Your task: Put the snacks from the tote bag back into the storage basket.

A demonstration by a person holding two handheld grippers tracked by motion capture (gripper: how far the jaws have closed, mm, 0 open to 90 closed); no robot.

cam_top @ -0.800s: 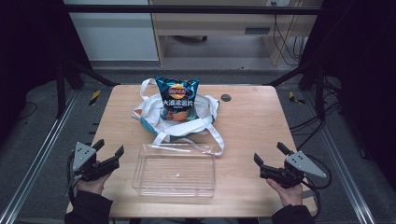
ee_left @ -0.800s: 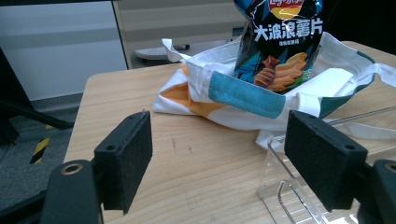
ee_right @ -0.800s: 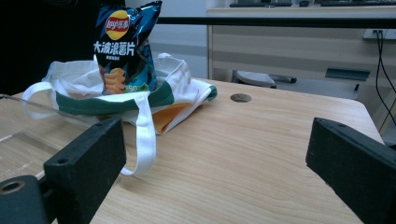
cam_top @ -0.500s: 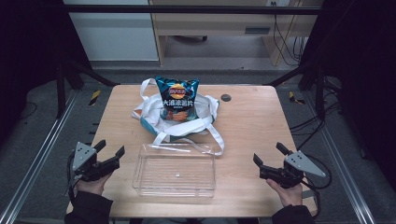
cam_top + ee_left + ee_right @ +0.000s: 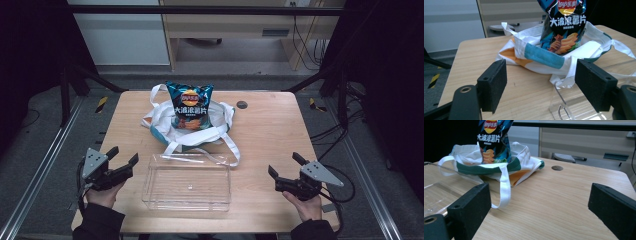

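Crinkly foil chip bag (image 5: 189,106), light and crushable, upright in tote (image 5: 220,120); pinch its top seam; both grippers (image 5: 121,161) (image 5: 283,171) spread, empty

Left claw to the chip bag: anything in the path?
Partly. The chip bag stands inside the white tote bag, whose wall and straps lie across its lower half on the left claw side. The clear tray sits beside that claw, not between. The bag's upper part is exposed above the tote.

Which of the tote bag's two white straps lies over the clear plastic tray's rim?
The front white strap, trailing toward the person onto the clear plastic tray; the rear white strap loops behind the crisp packet.
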